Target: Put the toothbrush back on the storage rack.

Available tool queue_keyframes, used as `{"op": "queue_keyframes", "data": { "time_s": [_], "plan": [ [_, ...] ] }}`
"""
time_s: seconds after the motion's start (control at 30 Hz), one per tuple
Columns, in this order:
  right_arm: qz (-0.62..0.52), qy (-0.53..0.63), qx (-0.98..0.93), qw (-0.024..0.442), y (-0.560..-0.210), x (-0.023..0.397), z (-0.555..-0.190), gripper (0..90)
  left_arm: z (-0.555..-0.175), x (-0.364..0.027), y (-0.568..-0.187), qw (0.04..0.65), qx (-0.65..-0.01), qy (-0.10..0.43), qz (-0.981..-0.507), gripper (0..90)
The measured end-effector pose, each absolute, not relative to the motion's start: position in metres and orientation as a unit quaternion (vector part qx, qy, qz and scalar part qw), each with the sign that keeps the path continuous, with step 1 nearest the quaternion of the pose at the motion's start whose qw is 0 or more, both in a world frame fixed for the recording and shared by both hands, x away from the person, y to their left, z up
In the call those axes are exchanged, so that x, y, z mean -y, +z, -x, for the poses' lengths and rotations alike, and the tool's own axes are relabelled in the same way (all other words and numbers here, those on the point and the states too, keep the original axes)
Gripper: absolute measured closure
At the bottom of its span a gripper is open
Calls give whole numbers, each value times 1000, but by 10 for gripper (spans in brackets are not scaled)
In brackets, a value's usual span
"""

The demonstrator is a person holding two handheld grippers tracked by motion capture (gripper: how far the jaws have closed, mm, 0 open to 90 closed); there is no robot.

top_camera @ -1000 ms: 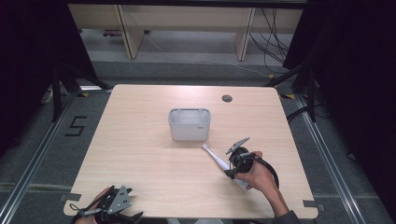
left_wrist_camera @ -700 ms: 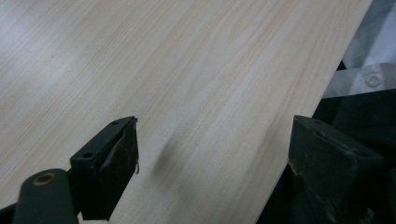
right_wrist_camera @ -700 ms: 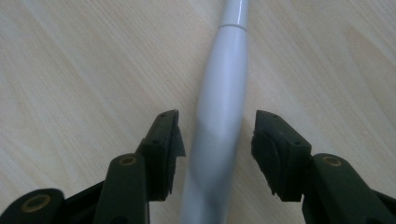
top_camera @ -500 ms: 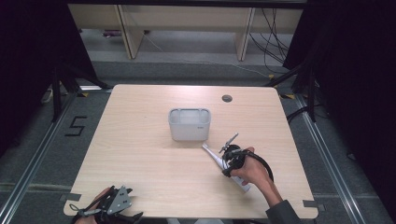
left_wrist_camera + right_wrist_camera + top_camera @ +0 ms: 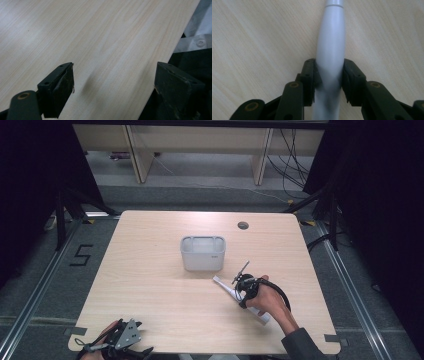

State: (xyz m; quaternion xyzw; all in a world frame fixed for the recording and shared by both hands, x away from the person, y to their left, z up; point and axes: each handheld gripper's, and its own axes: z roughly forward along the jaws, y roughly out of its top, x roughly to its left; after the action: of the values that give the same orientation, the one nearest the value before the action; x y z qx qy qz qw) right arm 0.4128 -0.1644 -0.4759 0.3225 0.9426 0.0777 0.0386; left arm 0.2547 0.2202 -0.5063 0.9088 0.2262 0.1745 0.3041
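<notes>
A: Where is the long white tapered plastic handle (image 5: 330, 50), the toothbrush-like thing?

B: It lies flat on the pale wooden counter (image 5: 150, 285), near the front right, its thin end aimed toward the small grey plastic bin (image 5: 202, 252).

A: And the right gripper (image 5: 329, 80)?

B: Clamped around the thick part of the handle, one jaw on each side. I'd say it grips there because the wide body gives the jaws a steadier hold than the slim tip.

A: The left gripper (image 5: 112, 82)?

B: Jaws spread wide, nothing between them, parked at the counter's near left edge, probably to stay clear.
</notes>
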Motion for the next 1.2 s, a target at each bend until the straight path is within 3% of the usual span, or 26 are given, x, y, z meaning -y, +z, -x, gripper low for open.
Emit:
{"op": "queue_keyframes", "data": {
  "time_s": [1.2],
  "plan": [
    [-291,3,-957,23,-474,143,-419,663,-255,-220,-506,304,-225,176,-909,158]
  ]
}}
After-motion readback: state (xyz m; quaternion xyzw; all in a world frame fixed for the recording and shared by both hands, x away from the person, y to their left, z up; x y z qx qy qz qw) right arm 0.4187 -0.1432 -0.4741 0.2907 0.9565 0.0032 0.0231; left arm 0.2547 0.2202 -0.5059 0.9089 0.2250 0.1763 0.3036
